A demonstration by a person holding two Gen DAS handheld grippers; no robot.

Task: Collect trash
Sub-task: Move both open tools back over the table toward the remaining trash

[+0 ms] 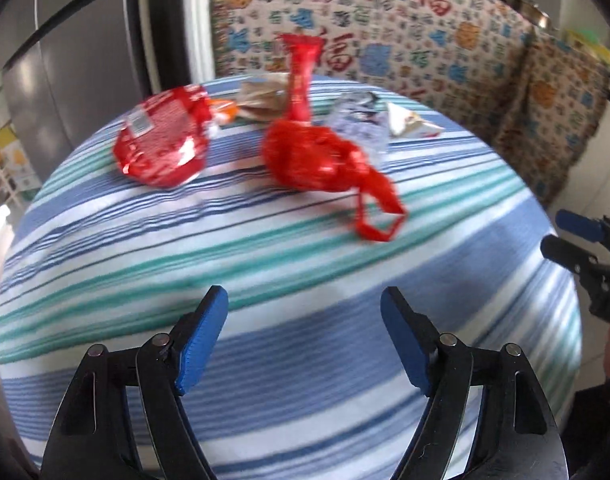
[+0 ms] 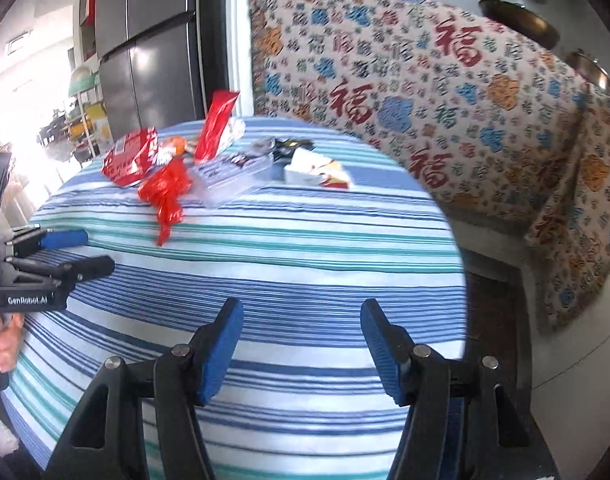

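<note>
- Left gripper (image 1: 303,336), black frame with blue pads: jaws spread wide, nothing between them, held over the near part of the table.
- Right gripper (image 2: 301,340), same build: jaws apart at a moderate width, empty, also over the near part of the table.
- Round table under a blue, teal and white striped cloth (image 1: 265,280): beneath both grippers.
- Crumpled red plastic bag with loop handles (image 1: 325,160): ahead of the left gripper, well apart from its fingertips; ahead and to the left of the right gripper (image 2: 167,192).
- Flat red foil snack packet (image 1: 161,140): ahead-left of the left gripper, beside the bag.
- Tall red wrapper standing upright (image 1: 299,76): just behind the bag.
- Clear crinkled plastic wrapping (image 1: 357,124): ahead-right of the left gripper, touching the bag's far side.
- White carton with red print (image 2: 317,172): far ahead of the right gripper, lying on its side.
- Patterned cloth with red characters (image 2: 445,92): draped beyond the table.
- Person's hand (image 2: 3,340): on the left gripper's handle.
</note>
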